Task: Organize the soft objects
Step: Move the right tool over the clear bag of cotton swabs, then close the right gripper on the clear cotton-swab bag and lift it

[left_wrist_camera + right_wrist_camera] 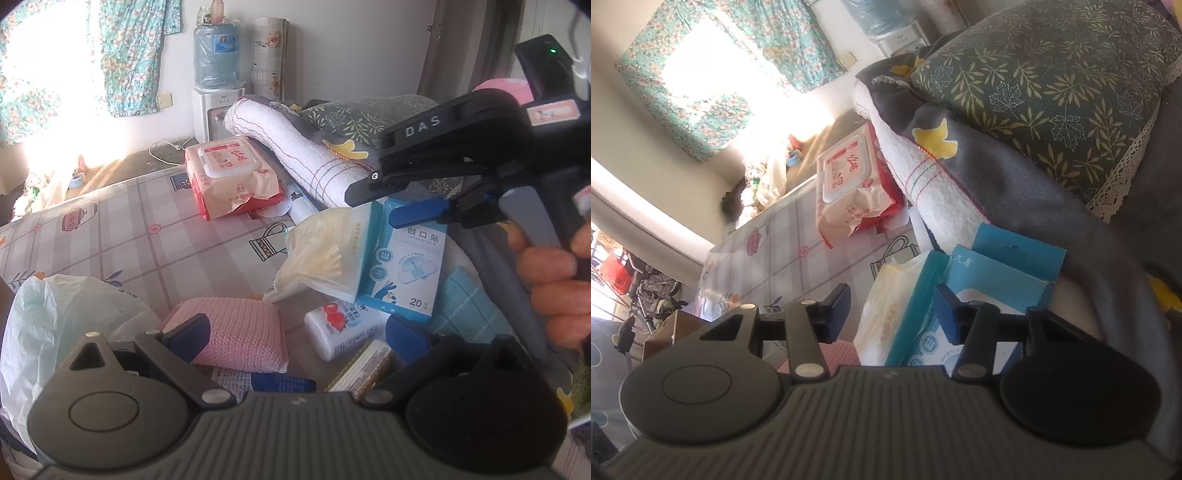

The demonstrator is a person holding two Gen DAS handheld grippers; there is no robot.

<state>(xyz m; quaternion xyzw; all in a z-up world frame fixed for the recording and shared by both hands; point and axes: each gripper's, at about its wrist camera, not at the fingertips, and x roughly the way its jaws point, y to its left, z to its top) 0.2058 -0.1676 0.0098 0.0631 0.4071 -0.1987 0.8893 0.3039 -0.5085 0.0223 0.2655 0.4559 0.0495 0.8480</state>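
My left gripper is open low over a pink knitted pad on the checked tablecloth; its left finger overlaps the pad. My right gripper is open around a soft tissue pack with a teal edge, which leans on a blue bandage box. In the left wrist view the right gripper comes in from the right above the tissue pack and the box. A rolled white towel and a leaf-print pillow lie behind.
A red wet-wipes pack lies at the table's middle. A white bottle, a blue tube and a striped box lie by the pad. A plastic bag sits left. A grey blanket and a water dispenser are behind.
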